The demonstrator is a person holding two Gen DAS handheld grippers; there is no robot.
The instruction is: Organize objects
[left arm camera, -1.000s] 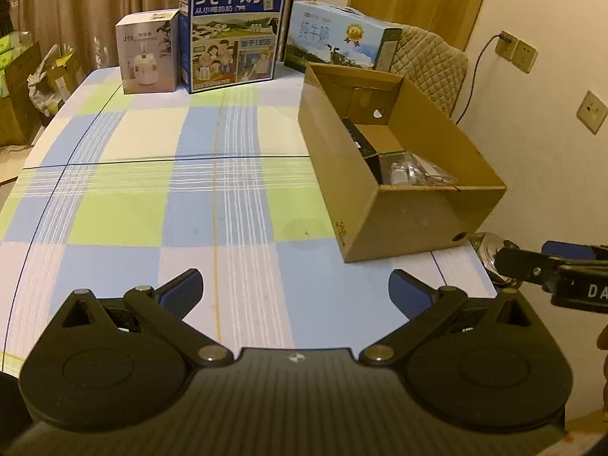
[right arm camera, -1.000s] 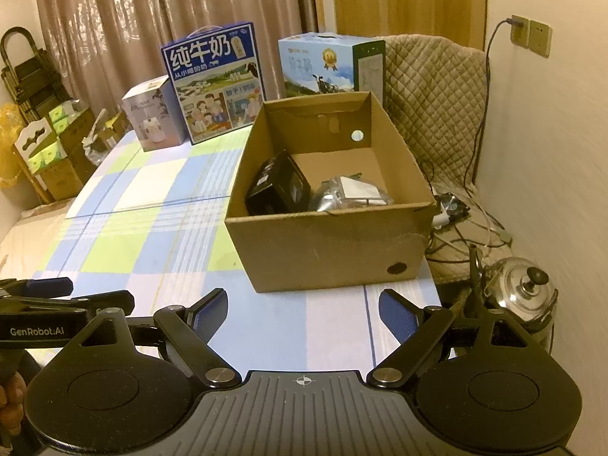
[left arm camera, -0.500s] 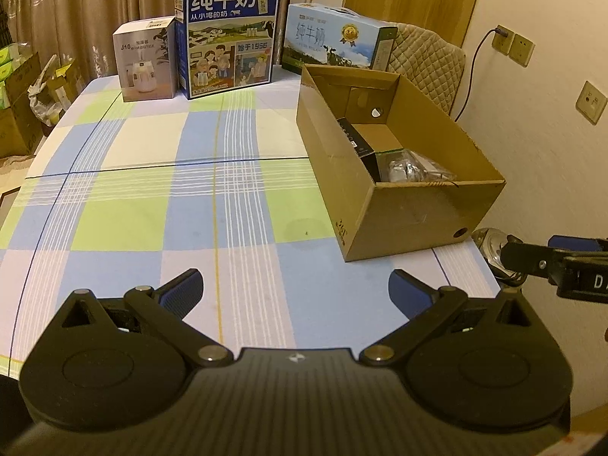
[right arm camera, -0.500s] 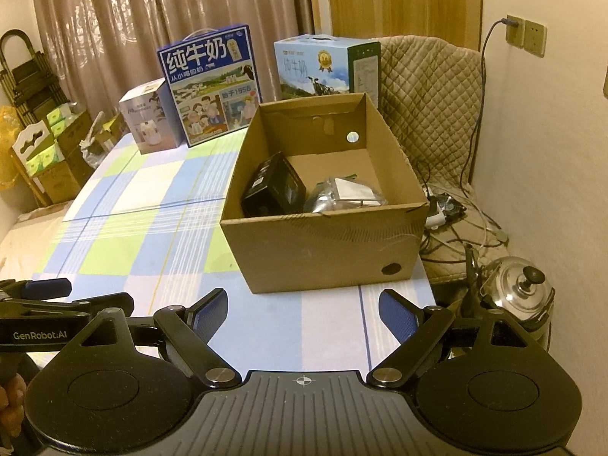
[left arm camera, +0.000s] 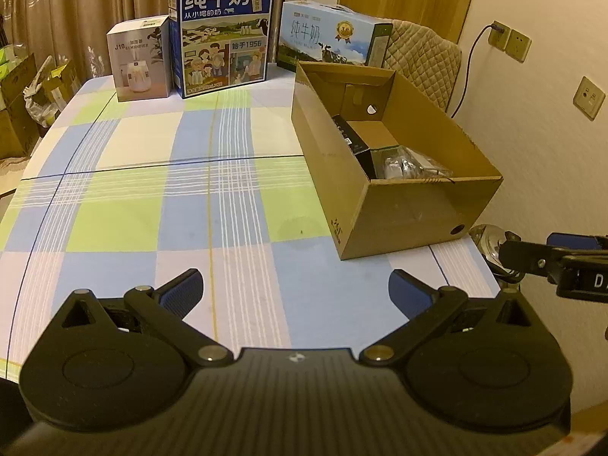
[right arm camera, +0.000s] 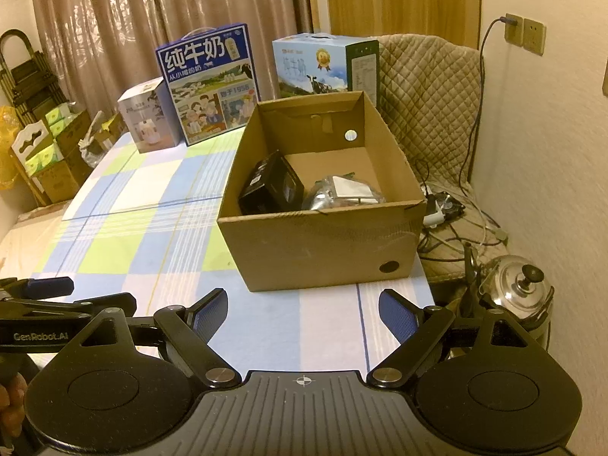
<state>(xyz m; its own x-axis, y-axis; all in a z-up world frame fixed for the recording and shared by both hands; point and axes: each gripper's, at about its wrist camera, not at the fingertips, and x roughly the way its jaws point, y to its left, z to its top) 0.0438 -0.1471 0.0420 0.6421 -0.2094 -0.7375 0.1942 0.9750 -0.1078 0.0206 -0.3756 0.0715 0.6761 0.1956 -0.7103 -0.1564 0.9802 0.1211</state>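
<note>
Your left gripper [left arm camera: 294, 290] and right gripper [right arm camera: 302, 313] hover wide open, empty, above checked tablecloth [left arm camera: 152, 205]. Black box [right arm camera: 271, 186] and silvery plastic-wrapped packet [right arm camera: 342, 193] already sit inside open brown cardboard box [right arm camera: 323, 243] (table's right edge). Little apparently left.

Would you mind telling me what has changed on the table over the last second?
Nothing visibly moved. Both claws, left and right, stay open and empty above the checked tablecloth, and the cardboard box keeps its black box and plastic bag inside.
</note>
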